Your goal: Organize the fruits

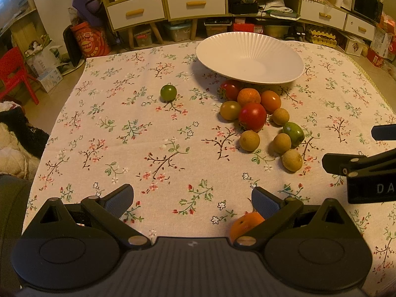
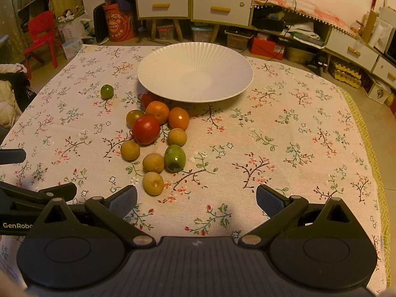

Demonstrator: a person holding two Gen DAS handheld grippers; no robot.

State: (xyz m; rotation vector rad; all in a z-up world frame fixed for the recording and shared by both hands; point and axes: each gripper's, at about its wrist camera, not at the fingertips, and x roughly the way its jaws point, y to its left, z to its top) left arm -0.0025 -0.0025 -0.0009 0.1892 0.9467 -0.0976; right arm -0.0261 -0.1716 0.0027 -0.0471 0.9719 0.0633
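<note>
White plate at our 12 o'clock, fruit at 10, both our grippers spread wide, holding nothing

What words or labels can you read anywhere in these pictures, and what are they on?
"DA", cut off at the frame edge: on the right gripper body, left wrist view.
"GenRobo", cut off: on the left gripper body, right wrist view.
Print on the red-orange drum and the floor boxes: too blurred to read.

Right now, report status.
Left gripper and right gripper open, empty. Fruit pile on cloth; plate empty. Nothing blocking.
</note>
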